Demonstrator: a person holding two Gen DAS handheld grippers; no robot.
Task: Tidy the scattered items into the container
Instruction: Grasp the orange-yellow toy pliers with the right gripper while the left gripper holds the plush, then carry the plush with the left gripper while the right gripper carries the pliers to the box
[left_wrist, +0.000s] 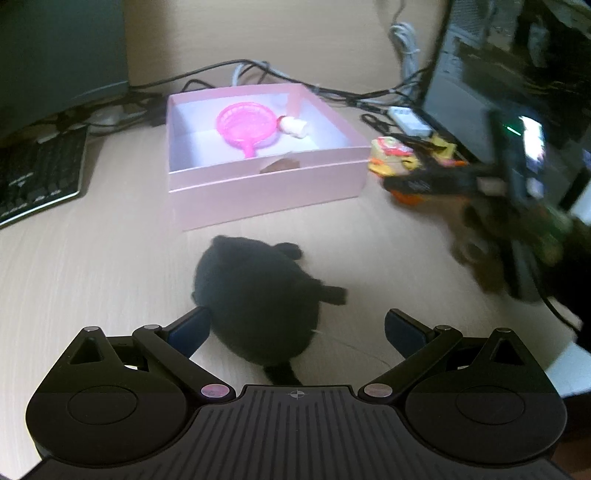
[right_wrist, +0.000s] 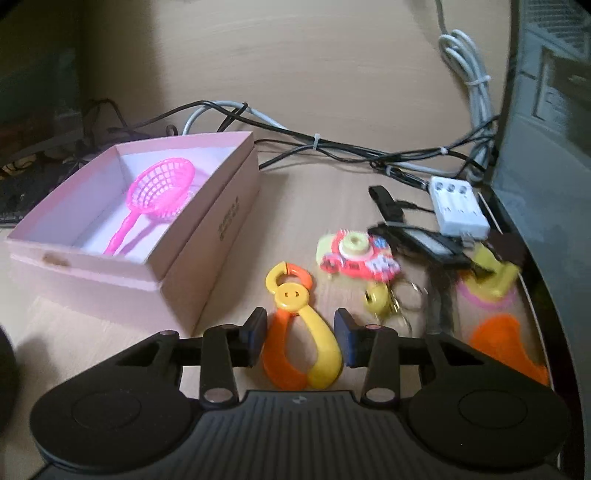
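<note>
A pink open box (left_wrist: 266, 177) (right_wrist: 92, 266) stands on the wooden desk, with a pink strainer (left_wrist: 245, 123) (right_wrist: 162, 188) and a small white toy (left_wrist: 293, 127) inside. A black plush toy (left_wrist: 255, 302) lies in front of the box, between the wide-apart fingers of my left gripper (left_wrist: 297, 328), which is open. To the right of the box, my right gripper (right_wrist: 301, 339) is shut on orange and yellow toy tongs (right_wrist: 295, 325) that lie on the desk, a pad against each handle. The right gripper shows blurred in the left wrist view.
Near the tongs lie a red toy camera (right_wrist: 354, 254), a yellow keychain (right_wrist: 376, 299), a yellow and pink toy (right_wrist: 491, 284) and an orange piece (right_wrist: 506, 343). A white charger (right_wrist: 458, 206) and cables run behind. A keyboard (left_wrist: 40, 173) is left; a dark case (right_wrist: 546, 166) stands at the right.
</note>
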